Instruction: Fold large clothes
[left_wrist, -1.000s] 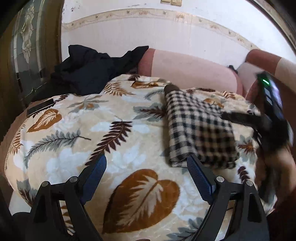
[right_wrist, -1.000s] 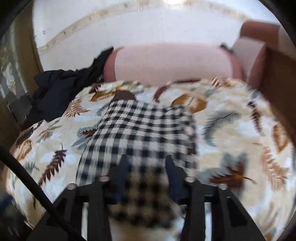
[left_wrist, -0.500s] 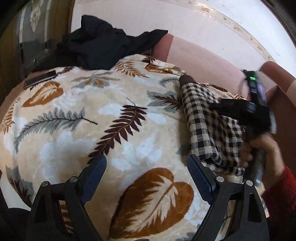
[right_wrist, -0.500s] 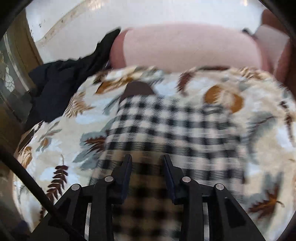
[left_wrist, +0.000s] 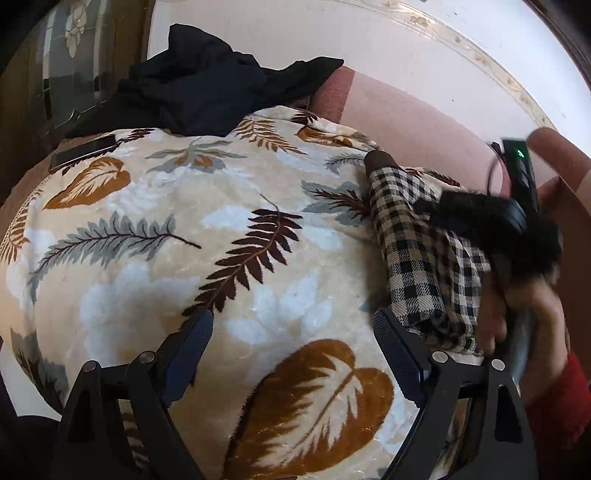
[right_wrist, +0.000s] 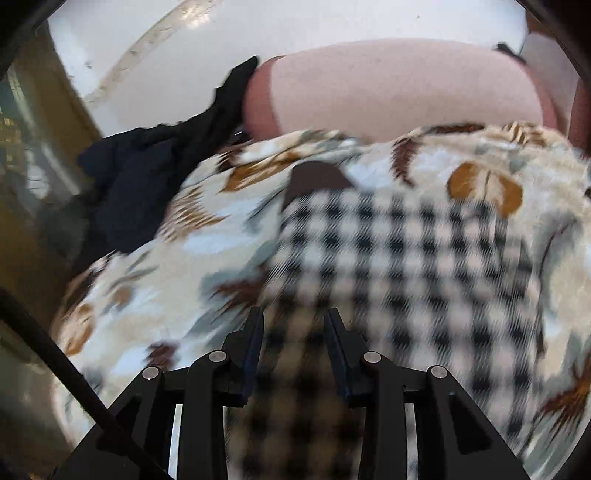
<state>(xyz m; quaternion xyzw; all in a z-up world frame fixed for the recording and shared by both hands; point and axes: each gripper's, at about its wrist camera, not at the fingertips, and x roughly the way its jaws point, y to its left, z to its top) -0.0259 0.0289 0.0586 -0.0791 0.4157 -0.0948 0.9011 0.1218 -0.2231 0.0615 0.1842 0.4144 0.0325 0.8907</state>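
Note:
A folded black-and-beige checked garment (left_wrist: 417, 243) lies on the leaf-print blanket (left_wrist: 207, 236); it also fills the right wrist view (right_wrist: 399, 258). My right gripper (right_wrist: 293, 325) is closed on the near edge of the checked garment, with cloth bunched between its fingers. In the left wrist view the right tool (left_wrist: 517, 221) and the hand holding it lift that edge. My left gripper (left_wrist: 291, 332) is open and empty over the blanket, left of the garment.
A pile of black clothes (left_wrist: 207, 88) lies at the blanket's far left, also in the right wrist view (right_wrist: 155, 173). A pink sofa back (right_wrist: 399, 85) runs behind. A dark phone (left_wrist: 83, 151) lies at the left edge. A wooden cabinet stands at left.
My right gripper has closed on the garment's near edge and raised it, bunching the cloth. My left gripper has drifted left and tilted, staying open.

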